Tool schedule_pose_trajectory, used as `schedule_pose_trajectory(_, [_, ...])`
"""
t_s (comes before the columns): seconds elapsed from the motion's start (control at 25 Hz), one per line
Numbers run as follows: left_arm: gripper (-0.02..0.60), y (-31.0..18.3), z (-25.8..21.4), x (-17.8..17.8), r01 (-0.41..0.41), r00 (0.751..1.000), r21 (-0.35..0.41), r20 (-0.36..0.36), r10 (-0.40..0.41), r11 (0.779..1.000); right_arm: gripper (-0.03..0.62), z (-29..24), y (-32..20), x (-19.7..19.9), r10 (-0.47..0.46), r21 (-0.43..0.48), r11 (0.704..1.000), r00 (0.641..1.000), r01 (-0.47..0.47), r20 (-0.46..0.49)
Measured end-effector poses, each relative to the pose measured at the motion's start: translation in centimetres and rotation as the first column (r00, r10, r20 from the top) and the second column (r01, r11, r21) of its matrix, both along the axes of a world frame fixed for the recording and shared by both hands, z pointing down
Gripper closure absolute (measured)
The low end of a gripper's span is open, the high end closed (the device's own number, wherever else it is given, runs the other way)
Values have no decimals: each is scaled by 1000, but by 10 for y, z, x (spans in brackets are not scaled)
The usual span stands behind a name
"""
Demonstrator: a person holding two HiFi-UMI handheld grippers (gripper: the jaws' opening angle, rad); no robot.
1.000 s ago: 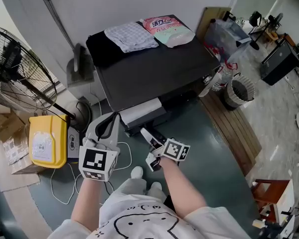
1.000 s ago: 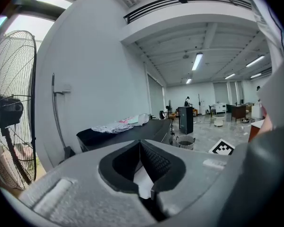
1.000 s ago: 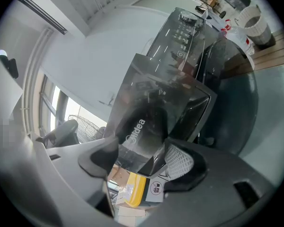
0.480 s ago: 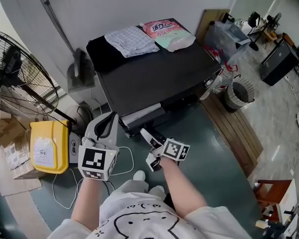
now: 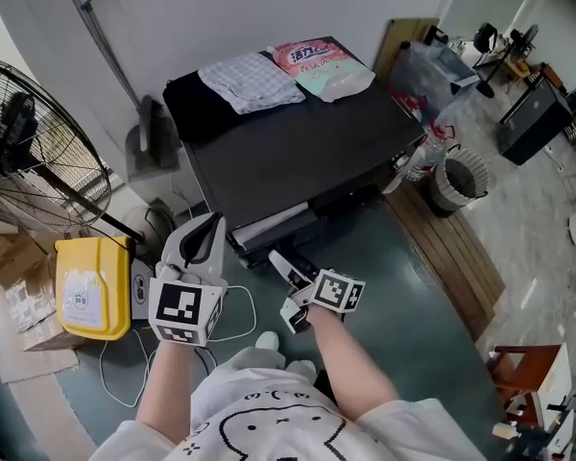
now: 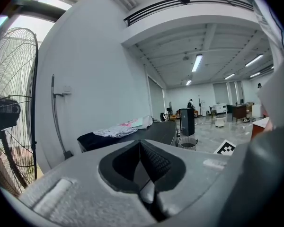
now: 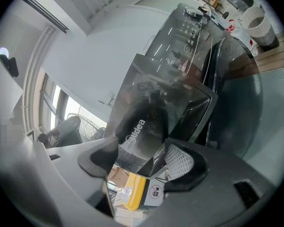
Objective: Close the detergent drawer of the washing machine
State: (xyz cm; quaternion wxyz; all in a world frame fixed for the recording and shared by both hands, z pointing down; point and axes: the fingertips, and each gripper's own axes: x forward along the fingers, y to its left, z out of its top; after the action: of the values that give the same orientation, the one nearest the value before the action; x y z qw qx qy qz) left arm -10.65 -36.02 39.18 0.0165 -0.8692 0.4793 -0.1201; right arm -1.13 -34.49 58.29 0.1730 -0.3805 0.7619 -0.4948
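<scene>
black washing machine [image 5: 288,152] fills the middle of the head view, w/ a checked cloth [image 5: 250,77] and a pink bag [image 5: 322,63] on its lid; a floor fan [image 5: 29,152] and a yellow container [image 5: 91,286] stand off to its left; the detergent drawer [image 5: 269,221] sticks partway out of the front, at the left end as the person sees it, pale top showing, so it's not shut yet; its slide axis runs straight into the machine body, away from the person; the right tool [image 5: 280,260] sits at the drawer's front, in line w/ that axis; in the right gripper view its jaws pinch the lower edge of the silvery drawer face, which fills the gap btwn them; the left tool [image 5: 204,230] hangs just beside the drawer's left end, apparently not touching it, jaws pressed together on nothing; so the right hand is the nearer one; judgement: the next move needs a straight push fwd along the slide, no sideways load, or the drawer may bind.
</scene>
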Motion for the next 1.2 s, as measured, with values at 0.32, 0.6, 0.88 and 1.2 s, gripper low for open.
schedule_pose_trajectory(0.32, [565,-6,-1,1,-11,1000,-3,3,11,1000,307,-3,-9,-4,-1,-16,1000,1000,0,-3])
schedule_pose_trajectory(0.6, [565,-13,0,-4,-2,1000,1,8,2,1000,307,-1,-21,-10,-18,-29,999,1000,17,-14])
schedule_pose_trajectory(0.88, [565,-19,-2,-2,3,1000,12,11,-4,1000,307,-2,-32,-13,-22,-36,999,1000,21,-19])
schedule_pose_trajectory(1.2, [565,-25,2,-2,4,1000,4,19,-4,1000,303,-1,-34,-15,-11,-21,1000,1000,11,-25])
